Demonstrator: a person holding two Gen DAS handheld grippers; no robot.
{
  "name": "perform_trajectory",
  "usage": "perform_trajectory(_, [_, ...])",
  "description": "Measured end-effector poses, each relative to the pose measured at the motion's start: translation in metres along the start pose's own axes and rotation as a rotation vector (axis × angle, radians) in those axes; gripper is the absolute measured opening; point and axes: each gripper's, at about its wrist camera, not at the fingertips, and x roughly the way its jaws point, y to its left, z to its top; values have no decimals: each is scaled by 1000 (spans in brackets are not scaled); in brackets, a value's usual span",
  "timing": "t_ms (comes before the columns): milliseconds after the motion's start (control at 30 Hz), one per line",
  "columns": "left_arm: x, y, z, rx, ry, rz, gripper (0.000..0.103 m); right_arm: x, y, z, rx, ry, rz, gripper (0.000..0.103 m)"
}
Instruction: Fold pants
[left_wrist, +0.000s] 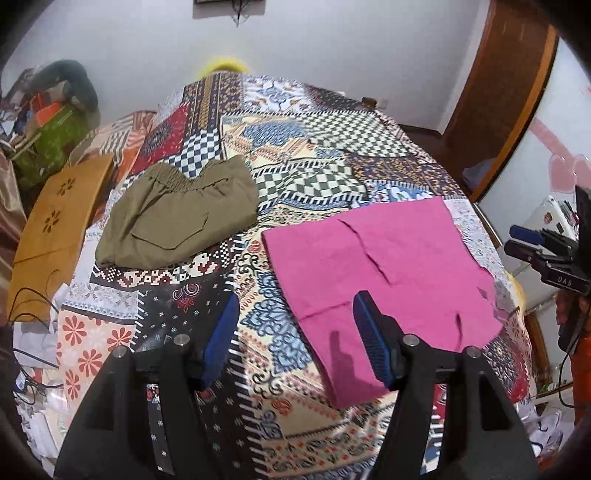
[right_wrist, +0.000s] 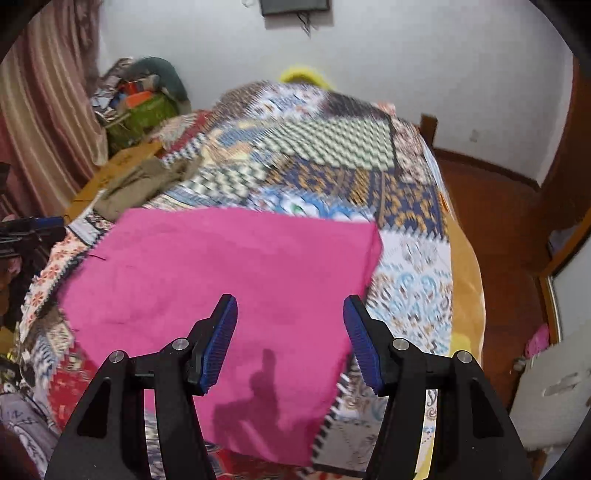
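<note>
Pink pants (left_wrist: 380, 273) lay folded near the bedspread's (left_wrist: 295, 147) near right edge. Left gripper (left_wrist: 295, 332) and right gripper (right_wrist: 290, 339) hovered wide open, empty. The right gripper's body read "DAS".

Bright pink cloth pants (left_wrist: 384, 258), folded into a flat, slightly creased rectangle, lie on the patchwork bedspread; folded olive-green elastic-waist pants (left_wrist: 177, 218) rest nearby, apart.

Bed (left_wrist: 295, 147) was covered by a patchwork-print spread (left_wrist: 258, 332). 2 garments lay directly on it, well apart: pink pants (left_wrist: 388, 266), folded flat on the near right side, and olive pants (left_wrist: 177, 218), folded, elastic waistband facing away, on the left.
</note>
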Motion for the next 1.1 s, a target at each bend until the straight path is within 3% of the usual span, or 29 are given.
perform_trajectory(233, [-15, -16, -18, -11, -2, -50, 64, -9, 27, -6, -11, -38, 42, 56])
perform_trajectory(533, [2, -10, -55, -224, 145, -243, 65, 16, 54, -35, -44, 46, 76, 56])
perform_trajectory(700, [13, -12, -69, -288, 214, -301, 65, 34, 59, -49, -49, 89, 64, 56])
perform_trajectory(867, [18, -23, -75, -309, 234, -354, 66, 34, 58, -53, -42, 79, 73, 56])
perform_trajectory(1100, [37, -3, -71, -474, 231, -481, 68, 35, 58, -56, -37, 80, 91, 56])
